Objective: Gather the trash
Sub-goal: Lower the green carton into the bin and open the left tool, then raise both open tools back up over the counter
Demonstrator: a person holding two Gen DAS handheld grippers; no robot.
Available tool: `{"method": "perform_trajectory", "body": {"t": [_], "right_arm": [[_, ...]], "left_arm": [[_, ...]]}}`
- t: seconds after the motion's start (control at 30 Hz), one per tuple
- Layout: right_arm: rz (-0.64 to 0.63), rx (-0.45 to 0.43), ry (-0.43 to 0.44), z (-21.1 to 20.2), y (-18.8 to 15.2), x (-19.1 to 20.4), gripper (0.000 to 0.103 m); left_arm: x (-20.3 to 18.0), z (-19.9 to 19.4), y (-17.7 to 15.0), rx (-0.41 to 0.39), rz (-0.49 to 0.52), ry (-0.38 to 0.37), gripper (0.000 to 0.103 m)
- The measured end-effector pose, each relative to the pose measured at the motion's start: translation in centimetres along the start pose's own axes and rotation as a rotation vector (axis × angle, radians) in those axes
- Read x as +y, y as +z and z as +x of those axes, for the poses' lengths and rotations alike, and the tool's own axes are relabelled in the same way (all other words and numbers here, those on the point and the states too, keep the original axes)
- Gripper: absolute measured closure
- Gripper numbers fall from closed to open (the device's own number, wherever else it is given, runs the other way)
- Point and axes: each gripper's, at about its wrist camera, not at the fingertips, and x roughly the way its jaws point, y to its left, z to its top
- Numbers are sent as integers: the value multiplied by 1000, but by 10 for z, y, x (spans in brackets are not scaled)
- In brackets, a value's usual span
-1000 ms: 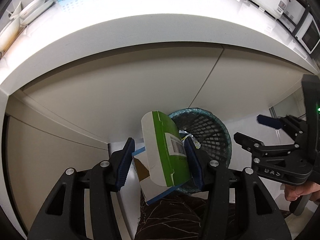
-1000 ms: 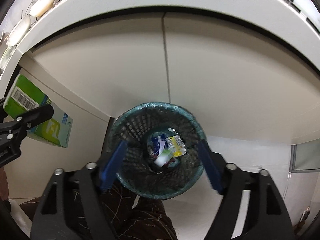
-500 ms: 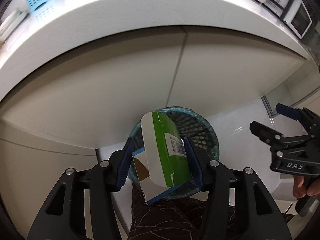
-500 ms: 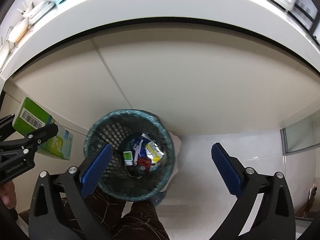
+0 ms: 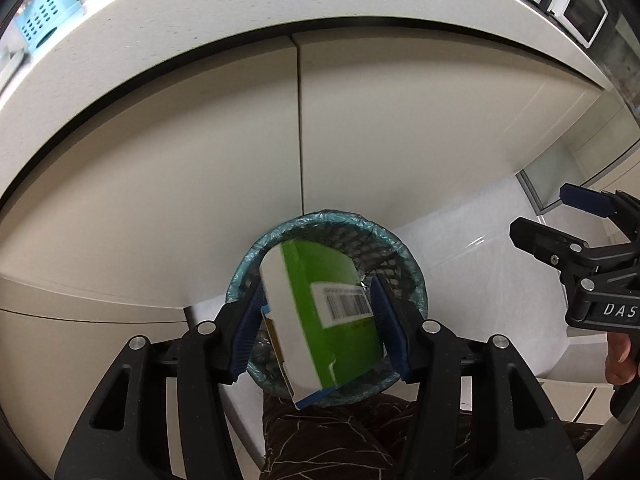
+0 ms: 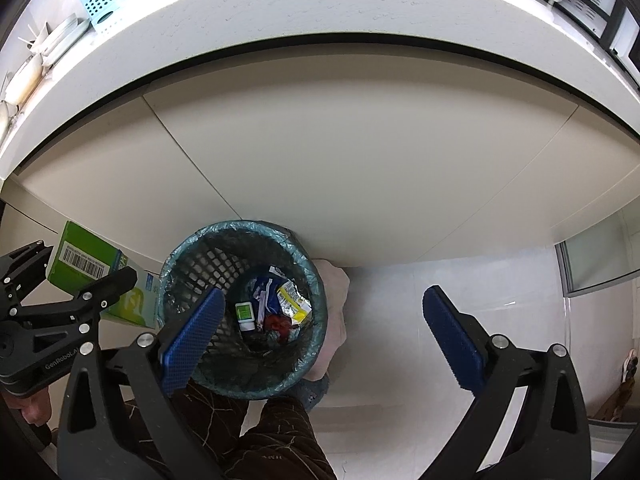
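While both grippers point steeply down over the floor, the parts read as follows.
Counter: long white worktop (image 6: 320, 28) above plain cream cabinet doors (image 5: 400, 140).
Floor: pale glossy tiles (image 6: 400, 380) beside the cabinet base.
Bin: round dark mesh wastebasket (image 6: 200, 264) lined with a blue-green plastic bag, standing on the floor against the cabinet; wrappers and a small green-labelled bottle (image 6: 245, 316) lie at its bottom.
Right gripper (image 6: 320, 332): blue-padded jaws spread wide after opening further within the last second, nothing between them; its left finger overlaps the bin's rim in the right wrist view.
Left gripper (image 5: 320, 320): jaws have eased apart slightly, yet both pads press the carton's sides.
Carton: green-and-white cardboard box (image 5: 320, 320) with a barcode, held tilted directly above the bin's mouth.
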Motion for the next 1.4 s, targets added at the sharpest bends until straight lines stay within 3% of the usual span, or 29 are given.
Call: {"method": "perform_trajectory", "body": {"t": [0.33, 0.57, 0.77, 1.13, 1.4], "right_arm": [[4, -6, 11, 1, 0, 3, 8], [11, -6, 11, 2, -1, 2, 8], [12, -21, 1, -3, 1, 0, 8], [-8, -107, 2, -52, 28, -6, 8], [-58, -214, 13, -106, 65, 10, 8]], "left_arm": [[-10, 3, 3, 12, 18, -6, 41], [-9, -3, 3, -16, -13, 6, 18], [0, -17, 5, -40, -40, 16, 6], [42, -86, 11, -122, -157, 29, 6], [59, -141, 30, -199, -206, 12, 6]]}}
